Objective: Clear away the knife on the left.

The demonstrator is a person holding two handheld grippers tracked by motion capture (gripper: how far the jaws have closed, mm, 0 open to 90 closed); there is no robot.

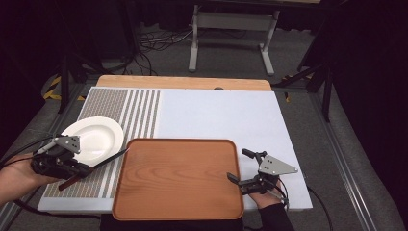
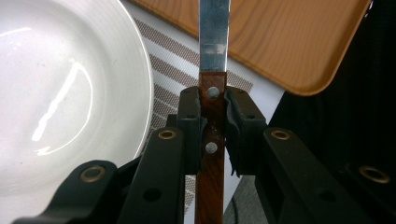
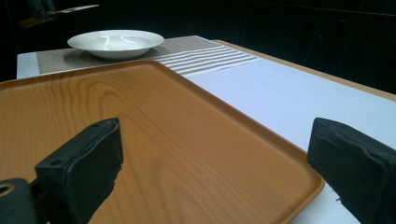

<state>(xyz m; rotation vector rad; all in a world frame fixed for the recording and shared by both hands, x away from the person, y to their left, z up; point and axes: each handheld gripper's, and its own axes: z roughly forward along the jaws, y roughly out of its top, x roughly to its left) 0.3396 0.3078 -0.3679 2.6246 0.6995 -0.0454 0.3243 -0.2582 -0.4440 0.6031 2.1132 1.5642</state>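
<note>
A white-topped desk [image 1: 221, 115] with a striped mat carries a wooden tray [image 1: 178, 178] and a white plate [image 1: 96, 137]. The left hand-held gripper [image 2: 212, 116] clamps a knife [image 2: 212, 60] by its wooden handle, blade pointing at the tray beside the plate. The right hand-held gripper [image 1: 243, 168] stands wide open at the tray's right edge.

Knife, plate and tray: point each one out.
knife [image 2: 213, 28], left gripper view, on the steel blade.
plate [image 1: 98, 137], high view, on the middle of its white bowl.
tray [image 1: 178, 178], high view, on its bare wooden floor.
</note>
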